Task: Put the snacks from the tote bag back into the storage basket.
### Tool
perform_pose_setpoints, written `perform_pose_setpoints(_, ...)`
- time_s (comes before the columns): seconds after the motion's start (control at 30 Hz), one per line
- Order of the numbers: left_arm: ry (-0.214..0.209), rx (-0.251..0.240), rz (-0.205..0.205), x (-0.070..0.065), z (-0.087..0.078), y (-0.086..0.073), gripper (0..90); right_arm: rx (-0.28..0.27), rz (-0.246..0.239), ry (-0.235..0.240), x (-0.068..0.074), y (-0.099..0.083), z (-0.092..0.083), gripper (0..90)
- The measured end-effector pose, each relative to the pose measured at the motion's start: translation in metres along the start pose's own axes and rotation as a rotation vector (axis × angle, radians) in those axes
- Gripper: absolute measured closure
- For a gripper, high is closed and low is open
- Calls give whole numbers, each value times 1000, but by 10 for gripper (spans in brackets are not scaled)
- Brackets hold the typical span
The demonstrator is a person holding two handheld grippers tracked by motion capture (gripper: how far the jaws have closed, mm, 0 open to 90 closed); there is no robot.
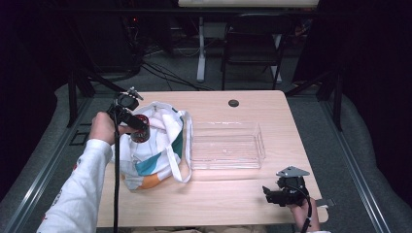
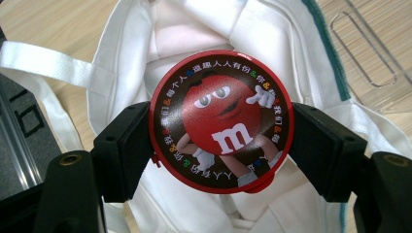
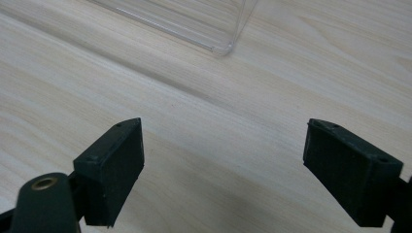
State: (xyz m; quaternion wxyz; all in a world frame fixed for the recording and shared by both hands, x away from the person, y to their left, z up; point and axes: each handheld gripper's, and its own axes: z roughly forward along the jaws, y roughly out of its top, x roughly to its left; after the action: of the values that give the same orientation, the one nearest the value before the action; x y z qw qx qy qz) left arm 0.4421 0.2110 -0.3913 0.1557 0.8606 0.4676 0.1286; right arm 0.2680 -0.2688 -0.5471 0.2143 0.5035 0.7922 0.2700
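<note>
A round red candy tin (image 2: pixel 221 121) with a cartoon character on its lid is clamped between the pads of my left gripper (image 2: pixel 221 145). In the high view the tin (image 1: pixel 141 129) hangs just above the open mouth of a white tote bag (image 1: pixel 155 145) at the table's left, with the left gripper (image 1: pixel 133 124) shut on it. The bag's white inside (image 2: pixel 194 29) lies behind the tin. My right gripper (image 1: pixel 268 193) rests near the table's front right edge; its jaws (image 3: pixel 223 170) stand wide apart over bare wood, nothing between them.
A clear plastic tray (image 1: pixel 226 145) lies in the middle of the light wooden table (image 1: pixel 243 194), right of the bag; its corner (image 3: pixel 221 46) is ahead of the right gripper. A small black grommet (image 1: pixel 233 103) sits near the far edge. A chair (image 1: pixel 252 43) stands beyond.
</note>
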Motion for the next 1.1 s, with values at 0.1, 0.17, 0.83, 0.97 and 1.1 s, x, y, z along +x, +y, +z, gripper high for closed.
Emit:
perform_pose_setpoints(0.1, 2, -7, 4, -2, -2, 3, 271, -2, 1, -2, 0, 0, 0, 143)
perform_pose_setpoints(0.17, -3, -5, 10, -3, -4, 5, 272, -1, 1, -3, 0, 0, 0, 143)
perform_pose_setpoints(0.83, -19, -43, 71, -25, -22, 30, 272, -8, 0, 3, 0, 0, 0, 143)
perform_pose_setpoints(0.97, -25, -47, 82, -30, -25, 35, 272, -3, 0, -1, -1, 0, 0, 143)
perform_pose_setpoints(1.1, -30, -55, 93, -35, -27, 40, 272, -7, 3, 0, -1, 0, 1, 143)
